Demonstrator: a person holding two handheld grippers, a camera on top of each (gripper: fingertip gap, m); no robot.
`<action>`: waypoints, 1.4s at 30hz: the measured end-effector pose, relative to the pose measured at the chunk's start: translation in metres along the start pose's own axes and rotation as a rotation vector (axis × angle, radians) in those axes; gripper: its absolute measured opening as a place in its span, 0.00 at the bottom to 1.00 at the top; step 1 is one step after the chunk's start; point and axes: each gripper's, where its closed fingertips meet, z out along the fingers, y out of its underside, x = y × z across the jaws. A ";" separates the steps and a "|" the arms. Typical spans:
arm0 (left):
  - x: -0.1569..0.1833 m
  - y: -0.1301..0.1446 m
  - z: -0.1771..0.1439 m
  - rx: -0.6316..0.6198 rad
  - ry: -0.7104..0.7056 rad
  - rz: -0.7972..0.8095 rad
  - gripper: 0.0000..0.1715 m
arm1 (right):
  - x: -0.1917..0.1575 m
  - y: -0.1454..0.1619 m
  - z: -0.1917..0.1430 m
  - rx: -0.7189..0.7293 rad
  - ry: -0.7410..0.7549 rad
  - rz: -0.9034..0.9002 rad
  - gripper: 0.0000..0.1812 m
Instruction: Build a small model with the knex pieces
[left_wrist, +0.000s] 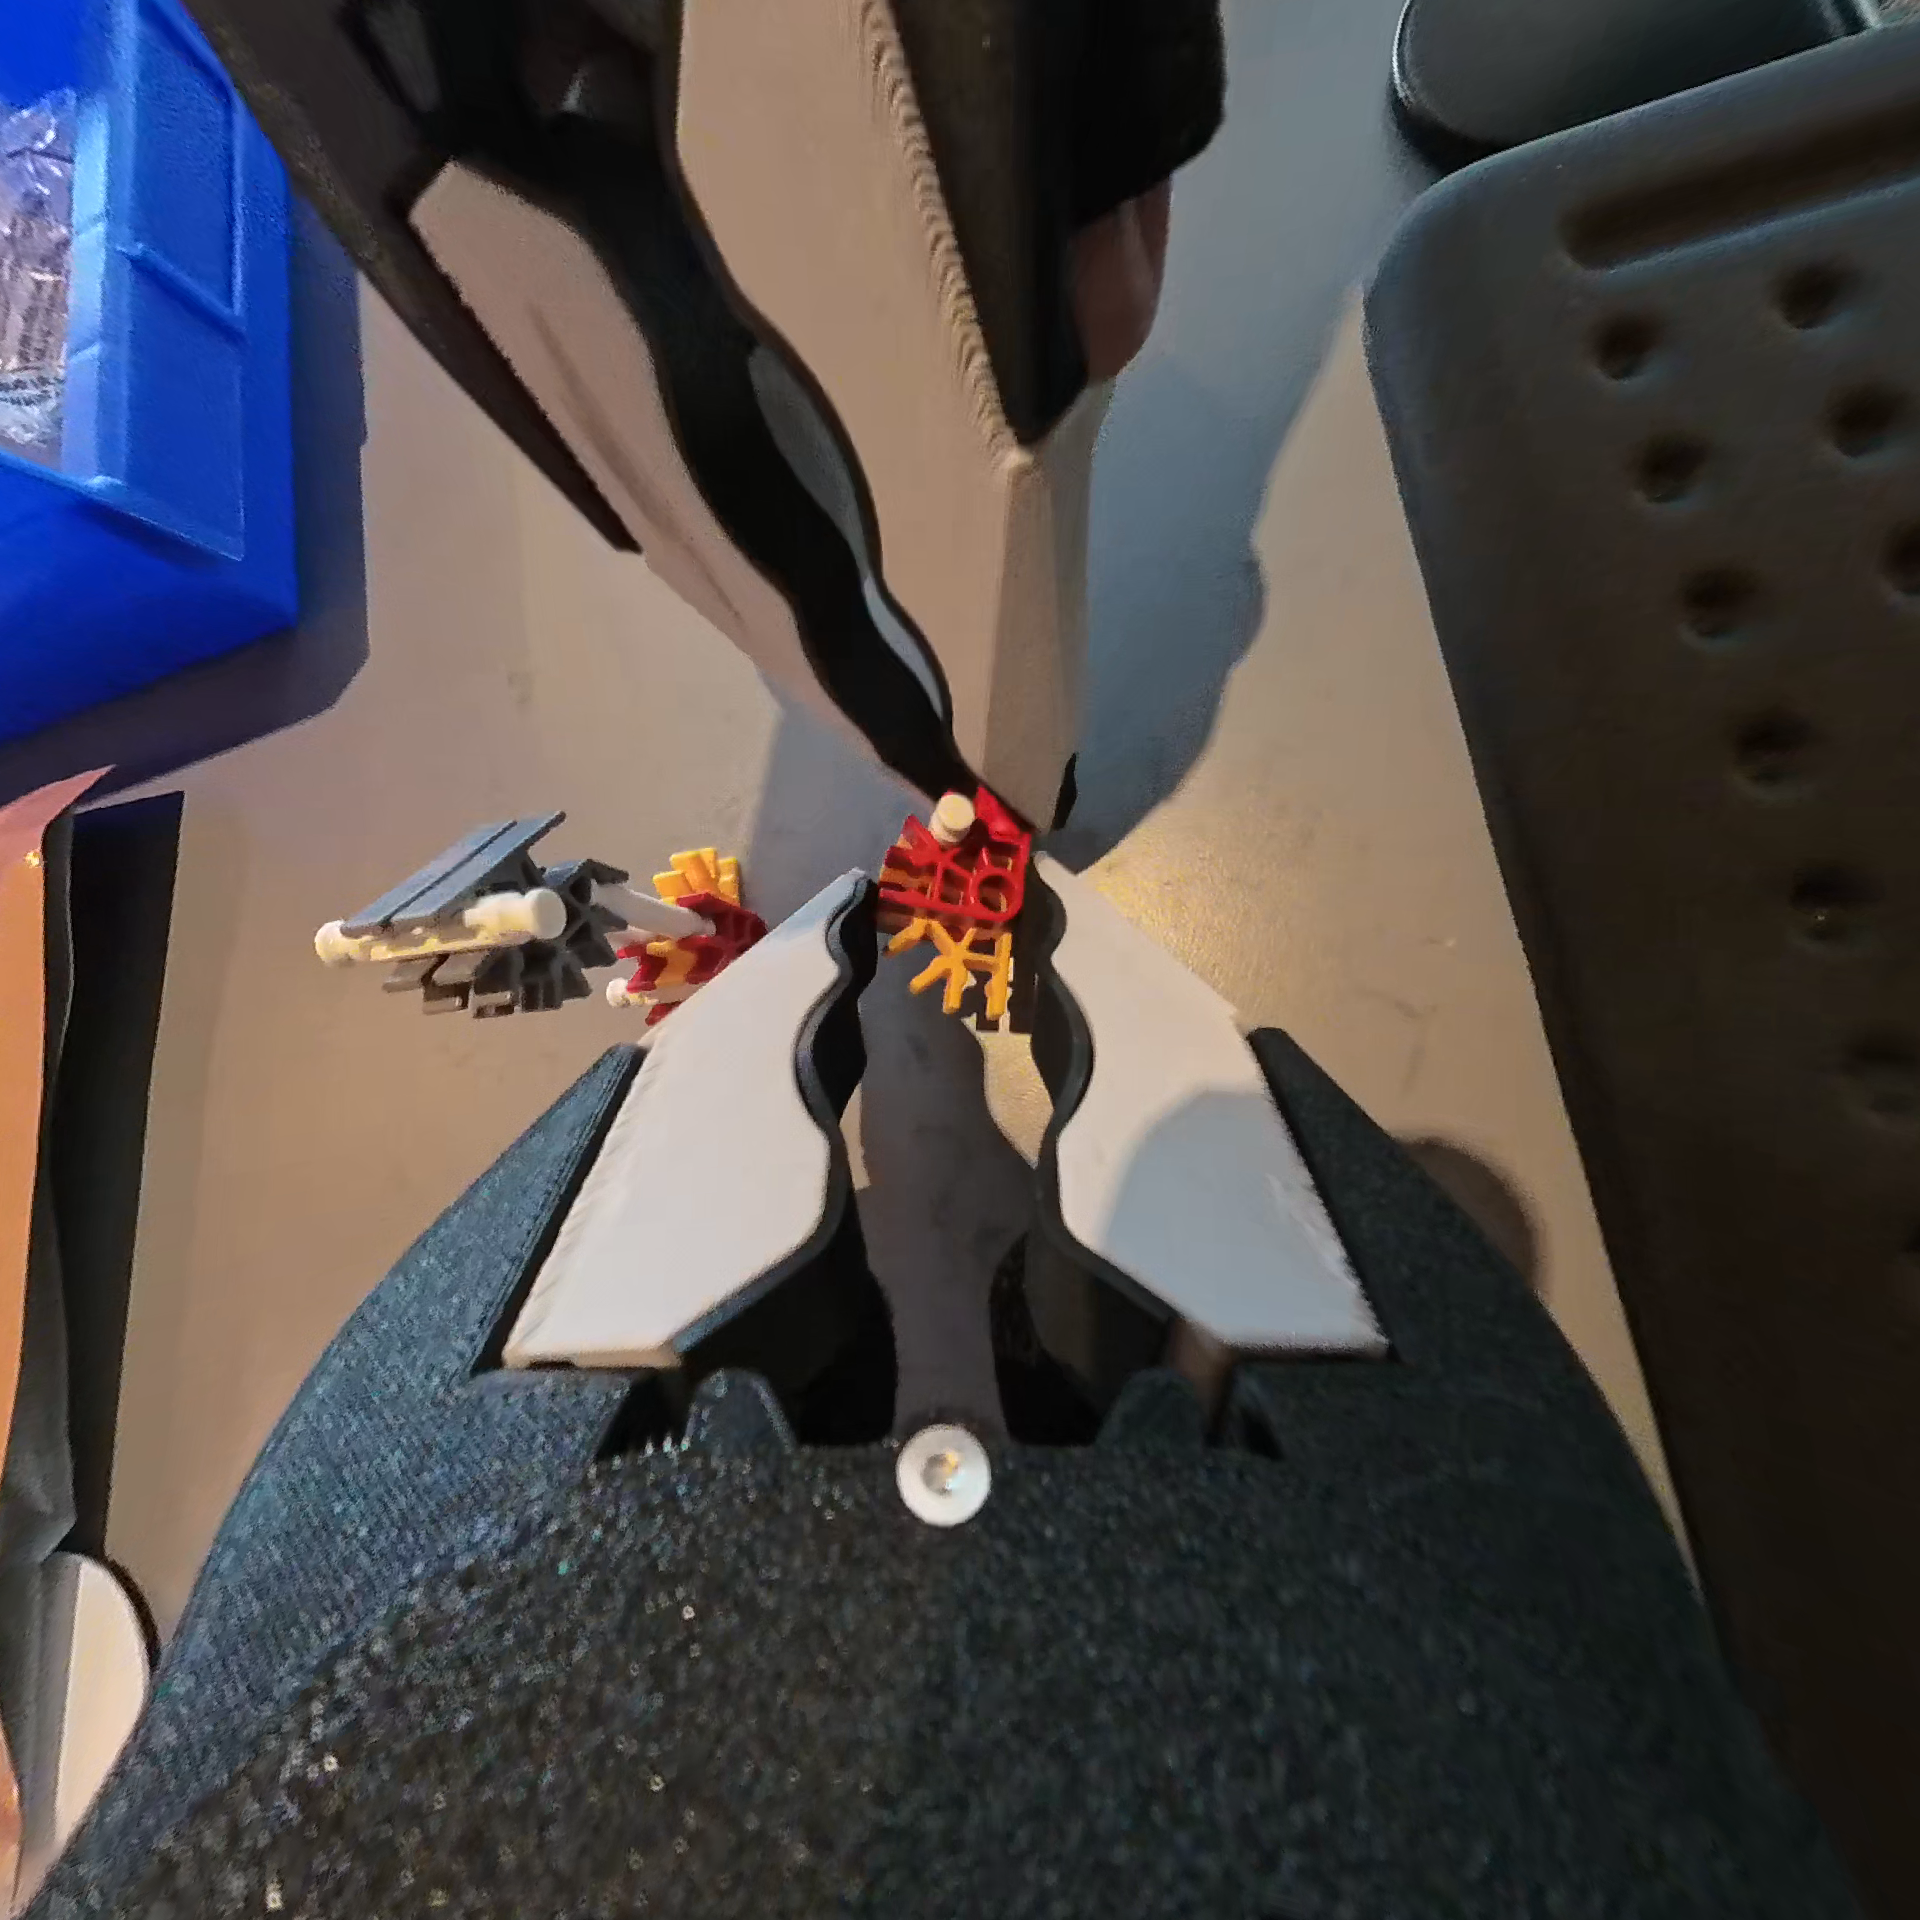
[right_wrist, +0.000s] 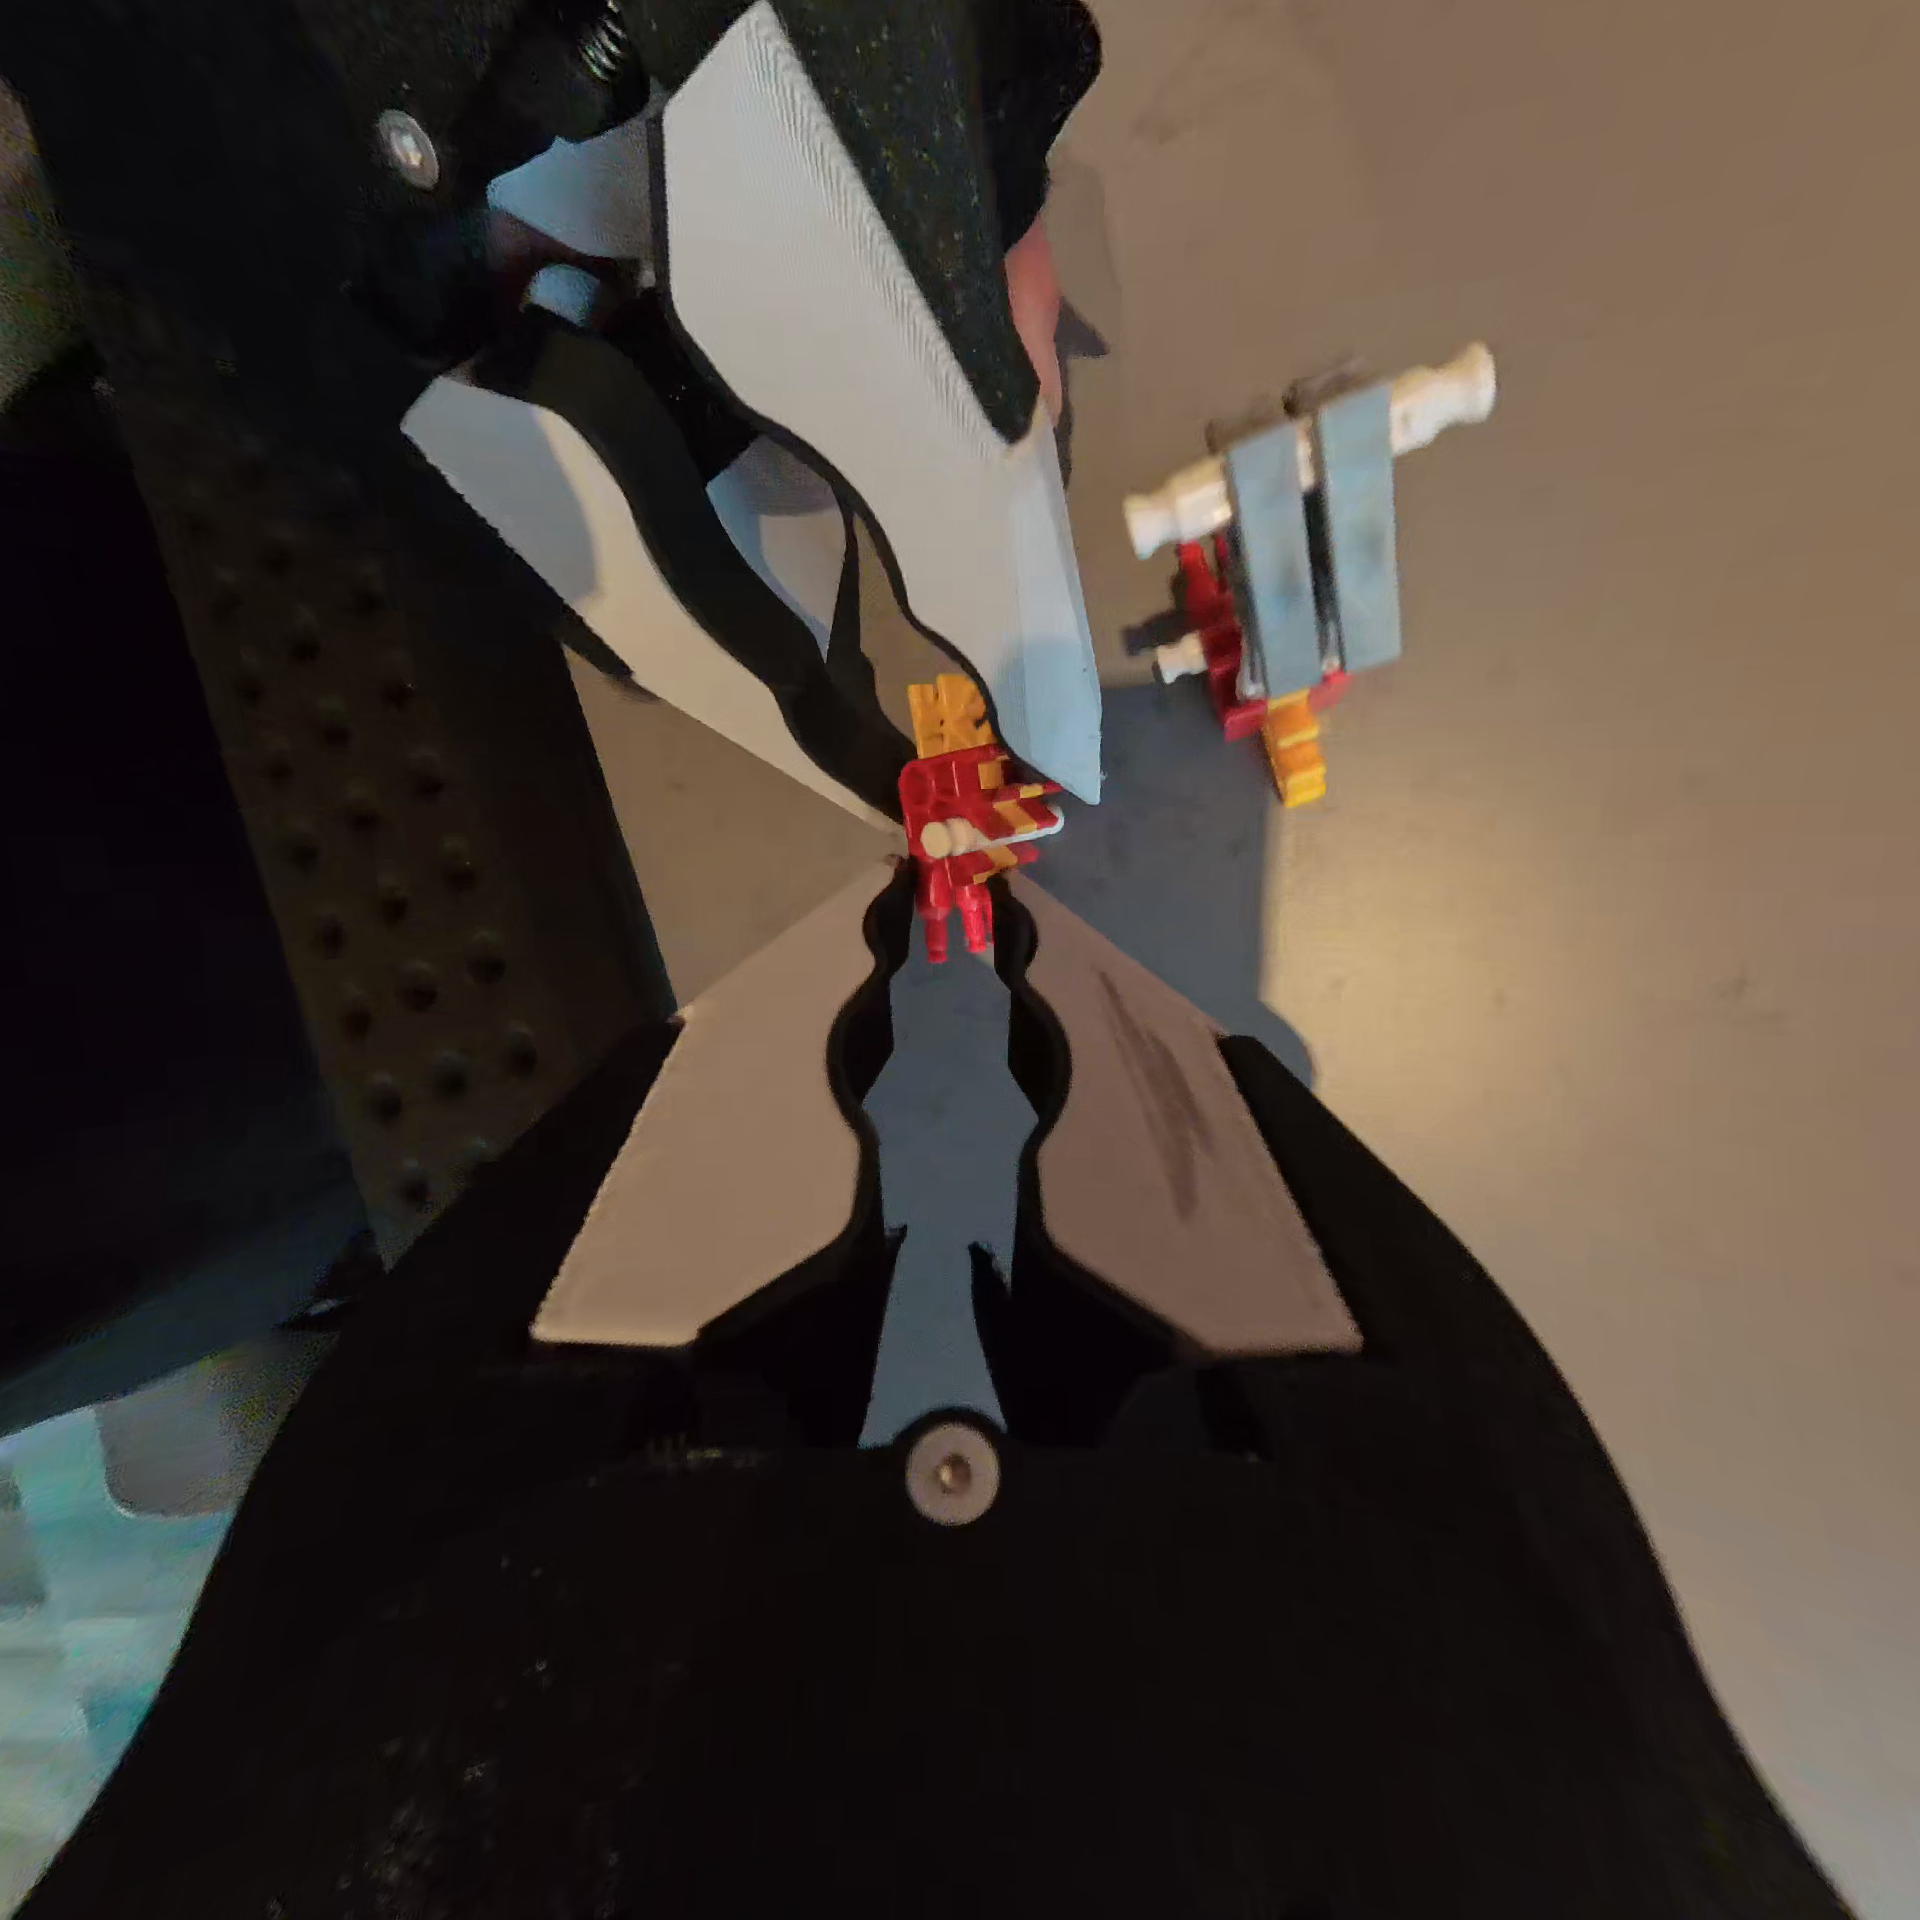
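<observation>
So the biggest thing here is the beige table (left_wrist: 468, 727) (right_wrist: 1558, 935), with a dark perforated panel (left_wrist: 1714, 727) (right_wrist: 364, 831) running along its edge, at 3 o'clock in the left wrist view. There's also a blue bin (left_wrist: 156, 416) up at 10 o'clock.

The two grippers meet nose to nose over the table. The left gripper (left_wrist: 951, 914) has its jaws drawn in tight on a small red-and-yellow connector cluster (left_wrist: 956, 904) (right_wrist: 961, 831). The right gripper (right_wrist: 951, 894) pinches that same cluster from the opposite side, on its red prongs. So the cluster is held between them, and it looks lifted off the table, though I can't be sure. A short white rod end pokes out of it.

The bigger build (left_wrist: 499, 925) (right_wrist: 1299, 561) has grey pieces, white rods and a few red and yellow connectors already clipped together. It lies flat on the table with nothing touching it. It's at 9 o'clock from the cluster in the left view and at 2 o'clock in the right view, near the cluster but clearly apart from it.

So one chunk is assembled and lying loose, and the small cluster isn't joined to it.
</observation>
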 end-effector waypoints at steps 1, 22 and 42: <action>0.000 0.000 0.000 0.002 0.008 0.000 0.15 | 0.000 0.001 0.000 0.029 -0.015 0.019 0.08; -0.003 -0.003 0.003 -0.018 -0.027 0.016 0.15 | 0.004 0.001 -0.005 0.292 -0.227 0.332 0.08; -0.001 -0.007 -0.004 -0.022 -0.249 0.335 0.17 | -0.001 0.006 0.004 0.152 0.309 -0.062 0.10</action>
